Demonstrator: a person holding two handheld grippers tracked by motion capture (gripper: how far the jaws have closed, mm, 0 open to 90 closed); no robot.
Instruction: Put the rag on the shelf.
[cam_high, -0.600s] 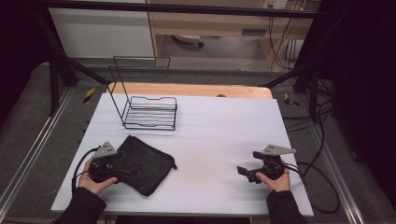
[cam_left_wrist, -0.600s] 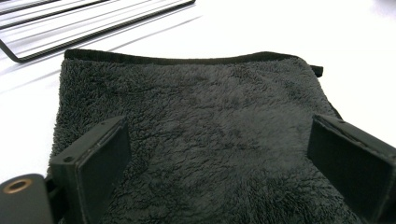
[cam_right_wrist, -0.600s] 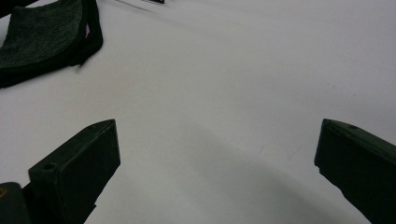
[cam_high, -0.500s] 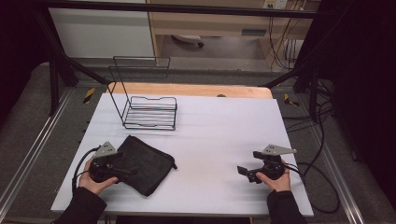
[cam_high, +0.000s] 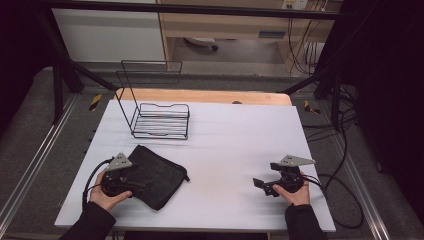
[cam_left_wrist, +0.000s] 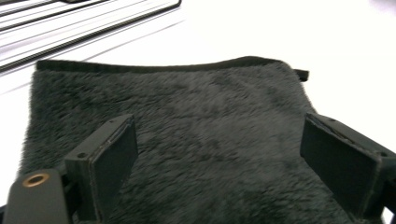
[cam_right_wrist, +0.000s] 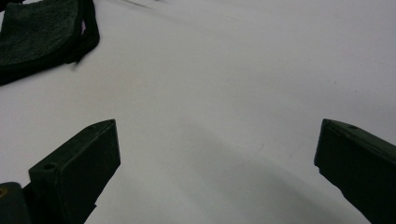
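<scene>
A black fleecy cloth (cam_high: 157, 175) lies flat on the white table (cam_high: 225, 145), near its front left. My left gripper (cam_high: 137, 182) rests over the cloth's left part, held by a hand. In the left gripper view its jaws stand wide apart above the dark pile of the cloth (cam_left_wrist: 210, 135), with nothing pinched between the pads (cam_left_wrist: 114, 170). My right gripper (cam_high: 260, 186) sits at the front right on bare table, its jaws pointing left toward the cloth. In the right gripper view it is open (cam_right_wrist: 217, 172), and the cloth (cam_right_wrist: 39, 32) shows at the upper left.
A black wire rack (cam_high: 157, 117) stands at the back left of the table. A wooden strip (cam_high: 210, 96) runs along the far edge. Cables (cam_high: 345, 195) trail off the right side. Dark frame posts flank the table.
</scene>
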